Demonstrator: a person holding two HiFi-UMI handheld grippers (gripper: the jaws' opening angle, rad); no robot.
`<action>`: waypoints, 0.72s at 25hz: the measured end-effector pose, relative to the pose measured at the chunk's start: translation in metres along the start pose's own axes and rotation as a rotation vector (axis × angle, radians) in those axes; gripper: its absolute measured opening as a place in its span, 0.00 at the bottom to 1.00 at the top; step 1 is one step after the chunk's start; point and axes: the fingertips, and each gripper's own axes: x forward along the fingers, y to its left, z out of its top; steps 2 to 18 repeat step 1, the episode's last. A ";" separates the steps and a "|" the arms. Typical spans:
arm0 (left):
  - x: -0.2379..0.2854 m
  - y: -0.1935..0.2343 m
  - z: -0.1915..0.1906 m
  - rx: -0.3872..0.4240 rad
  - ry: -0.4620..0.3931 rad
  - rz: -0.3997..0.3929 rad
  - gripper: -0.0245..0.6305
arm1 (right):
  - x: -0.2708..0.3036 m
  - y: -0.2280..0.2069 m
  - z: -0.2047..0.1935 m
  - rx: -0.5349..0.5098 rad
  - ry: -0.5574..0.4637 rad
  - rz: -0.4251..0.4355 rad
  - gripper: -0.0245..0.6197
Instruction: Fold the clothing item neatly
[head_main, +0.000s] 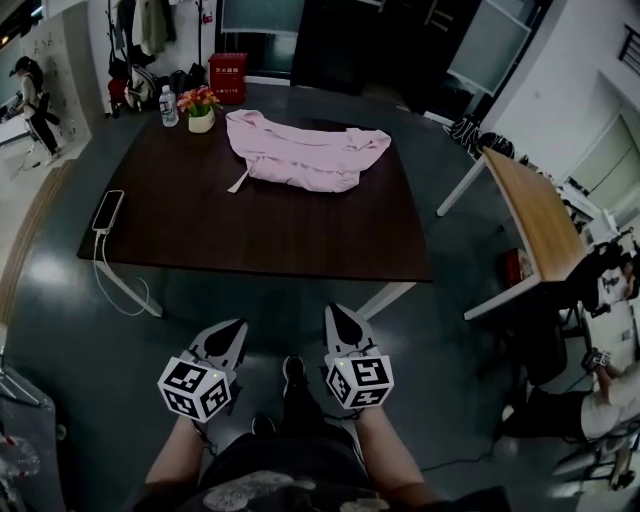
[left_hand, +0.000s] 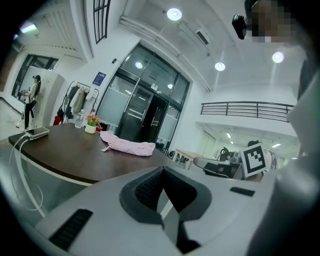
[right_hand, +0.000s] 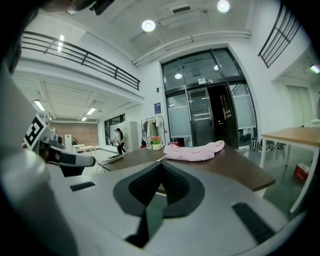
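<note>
- Left gripper (head_main: 230, 335) and right gripper (head_main: 340, 322) hang low before my legs, jaws pressed together on nothing, since the table (head_main: 250, 235) lies well ahead.
- Pink garment (head_main: 305, 150) lies on the table's far side, seemingly bunched over itself; it is too distant to judge neatness.

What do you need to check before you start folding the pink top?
1. Is the pink top on the table and in view: ok.
2. Is the top laid out flat: not ok, it lies bunched up on the far side.
3. Are the grippers close to the top: not ok, the left gripper and the right gripper are both short of the table's near edge.
4. Are the grippers open to grab: not ok, both are shut with nothing in them.
5. Is there space for folding: ok, the phone, flower pot and bottle sit apart from the top.
</note>
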 end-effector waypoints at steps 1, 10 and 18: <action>-0.003 0.000 0.001 0.005 -0.007 0.004 0.05 | -0.002 0.002 0.001 -0.003 -0.003 0.000 0.03; -0.003 0.000 0.001 0.005 -0.007 0.004 0.05 | -0.002 0.002 0.001 -0.003 -0.003 0.000 0.03; -0.003 0.000 0.001 0.005 -0.007 0.004 0.05 | -0.002 0.002 0.001 -0.003 -0.003 0.000 0.03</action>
